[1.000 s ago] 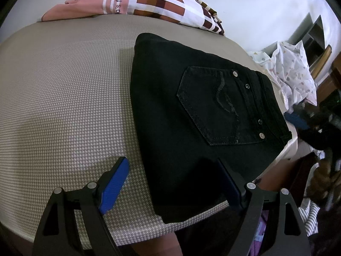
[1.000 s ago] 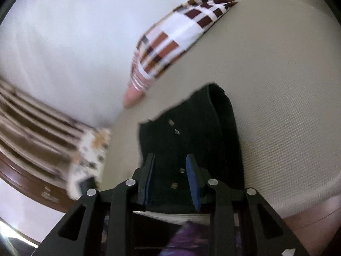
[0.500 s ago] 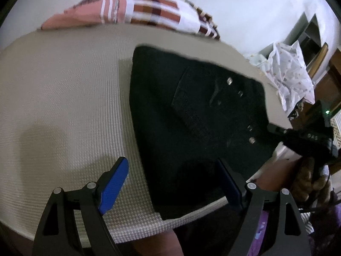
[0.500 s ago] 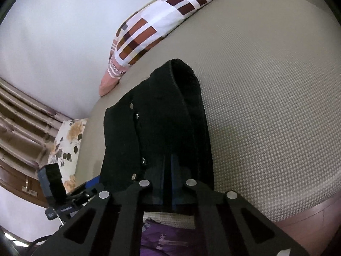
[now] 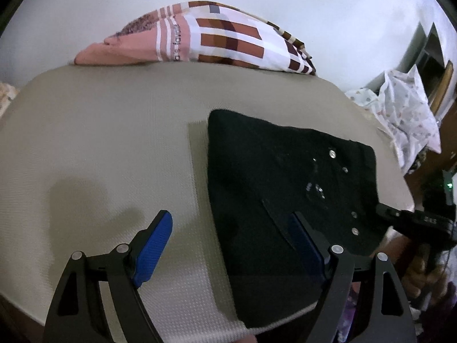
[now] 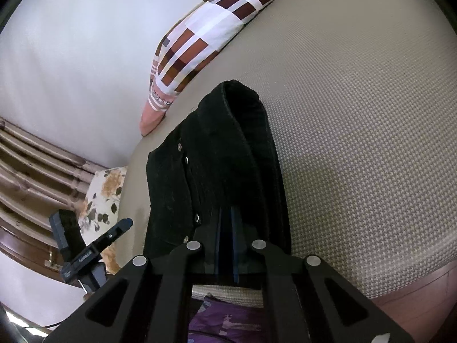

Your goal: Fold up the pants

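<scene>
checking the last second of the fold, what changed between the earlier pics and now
The right gripper went from part-open around the near edge of the black pants to shut on it. The left gripper stayed open, one finger over the pants, holding nothing. The pants remain folded on the beige bed, the patterned pillow unmoved.

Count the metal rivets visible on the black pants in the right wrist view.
4: two rivets far up the pants, two near the jaws; folds may hide others.

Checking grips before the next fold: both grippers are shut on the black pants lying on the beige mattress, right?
Not both. The left gripper is open, its fingers straddling the black pants' edge in the left wrist view. Only the right gripper is shut on them.
</scene>
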